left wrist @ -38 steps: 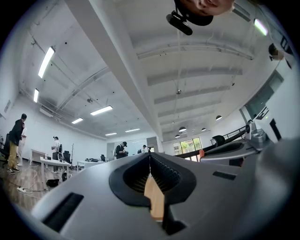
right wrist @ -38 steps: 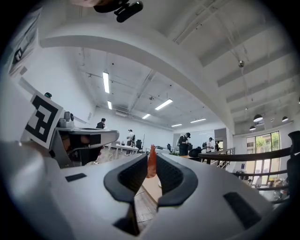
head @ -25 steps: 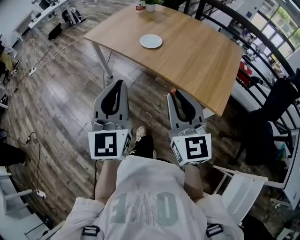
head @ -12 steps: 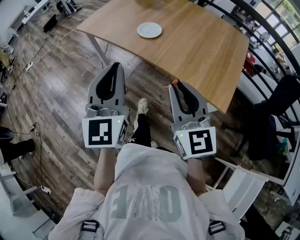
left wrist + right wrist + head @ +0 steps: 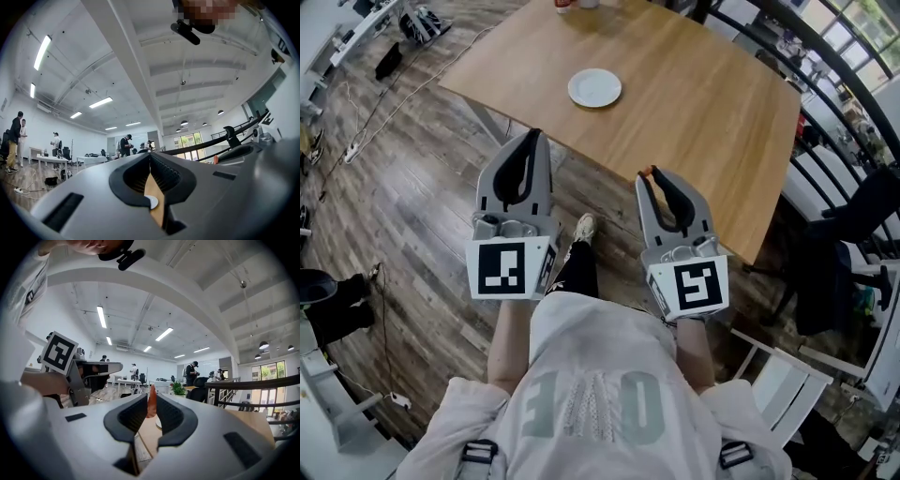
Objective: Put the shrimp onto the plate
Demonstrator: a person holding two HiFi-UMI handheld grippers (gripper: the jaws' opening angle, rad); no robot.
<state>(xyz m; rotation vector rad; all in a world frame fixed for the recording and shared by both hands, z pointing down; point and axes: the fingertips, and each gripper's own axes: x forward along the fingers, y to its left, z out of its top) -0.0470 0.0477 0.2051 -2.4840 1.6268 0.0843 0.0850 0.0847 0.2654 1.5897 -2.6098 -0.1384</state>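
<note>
Head view: we carry a small orange shrimp (image 5: 648, 172) toward the light wooden table (image 5: 703, 103).
Our left tool (image 5: 533, 136) and right tool (image 5: 650, 176) point at the table's near edge, above the wood-plank floor (image 5: 412, 187). The small round white plate (image 5: 594, 88) sits well apart from both. In the left gripper view, our jaws meet on nothing. In the right gripper view, our jaws pinch the shrimp (image 5: 152, 401) at their tips.

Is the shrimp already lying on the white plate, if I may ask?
No, the plate is bare; the shrimp sits between the right gripper's jaws.
</note>
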